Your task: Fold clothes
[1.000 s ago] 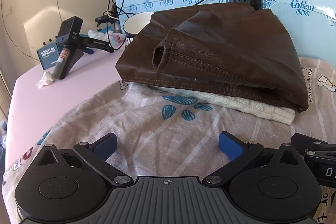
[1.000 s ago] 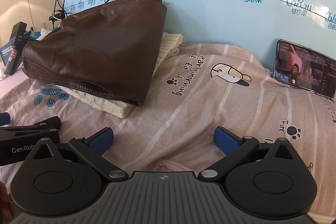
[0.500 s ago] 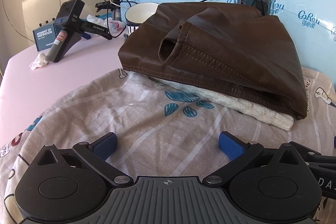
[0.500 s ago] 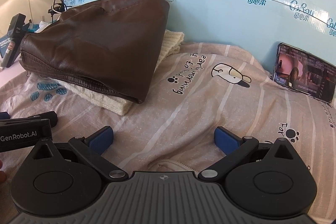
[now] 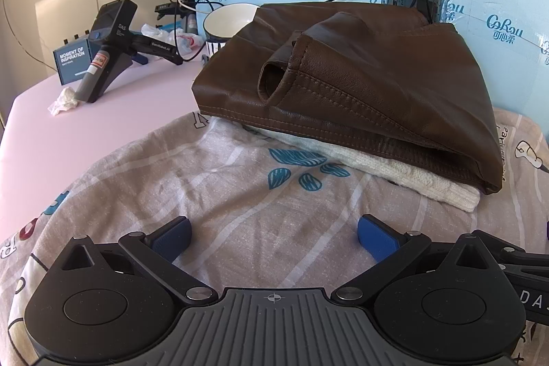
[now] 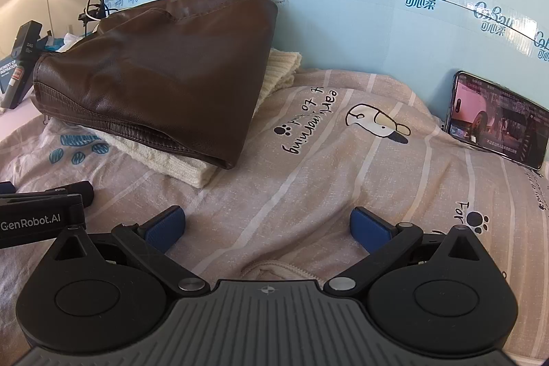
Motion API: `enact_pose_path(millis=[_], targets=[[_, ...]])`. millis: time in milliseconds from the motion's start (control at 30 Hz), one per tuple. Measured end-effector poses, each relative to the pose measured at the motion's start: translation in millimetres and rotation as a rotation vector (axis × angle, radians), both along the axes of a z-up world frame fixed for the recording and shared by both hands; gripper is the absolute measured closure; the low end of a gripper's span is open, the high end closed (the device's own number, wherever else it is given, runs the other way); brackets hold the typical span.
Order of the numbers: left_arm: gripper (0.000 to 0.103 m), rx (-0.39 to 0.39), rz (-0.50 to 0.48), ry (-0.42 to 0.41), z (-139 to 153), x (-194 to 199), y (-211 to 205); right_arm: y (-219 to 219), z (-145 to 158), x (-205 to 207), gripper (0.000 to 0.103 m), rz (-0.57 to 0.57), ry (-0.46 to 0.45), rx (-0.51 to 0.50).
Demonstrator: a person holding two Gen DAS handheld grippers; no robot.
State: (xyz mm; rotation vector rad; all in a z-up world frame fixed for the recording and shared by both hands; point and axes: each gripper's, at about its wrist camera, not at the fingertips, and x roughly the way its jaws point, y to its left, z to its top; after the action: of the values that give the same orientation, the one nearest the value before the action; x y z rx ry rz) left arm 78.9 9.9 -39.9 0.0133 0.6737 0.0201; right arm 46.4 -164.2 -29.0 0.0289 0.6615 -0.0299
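Note:
A beige striped garment [image 5: 192, 180] with cartoon prints lies spread flat on the table; in the right wrist view the same garment [image 6: 343, 167] shows a dog print and its neckline near the camera. A folded brown leather jacket [image 5: 360, 74] rests on a folded cream knit sweater [image 5: 418, 180] at the back; the jacket [image 6: 164, 84] and sweater [image 6: 178, 163] sit at the left in the right wrist view. My left gripper [image 5: 274, 235] hovers open over the garment. My right gripper [image 6: 267, 225] is open too, holding nothing. The left gripper's body [image 6: 37, 215] shows beside it.
Light blue cartons [image 6: 394, 9] wall off the back. A phone [image 6: 497, 122] playing video leans against them at the right. On the pink table [image 5: 103, 126] stand a spare gripper [image 5: 106, 47], a white bowl [image 5: 230, 23], a small blue box [image 5: 72, 60], tissues and cables.
Both wrist views have levelled and shifted slightly, so the jacket stack sits a bit differently in frame. Both grippers stay open; the garment has not moved.

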Motion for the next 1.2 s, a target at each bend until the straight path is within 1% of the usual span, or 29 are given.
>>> enact_pose_path(millis=[1200], targets=[[0.0, -0.001, -0.002, 0.001, -0.2, 1.6, 1.6, 0.4, 1.8, 0.0, 0.0, 0.0, 0.002, -0.003]])
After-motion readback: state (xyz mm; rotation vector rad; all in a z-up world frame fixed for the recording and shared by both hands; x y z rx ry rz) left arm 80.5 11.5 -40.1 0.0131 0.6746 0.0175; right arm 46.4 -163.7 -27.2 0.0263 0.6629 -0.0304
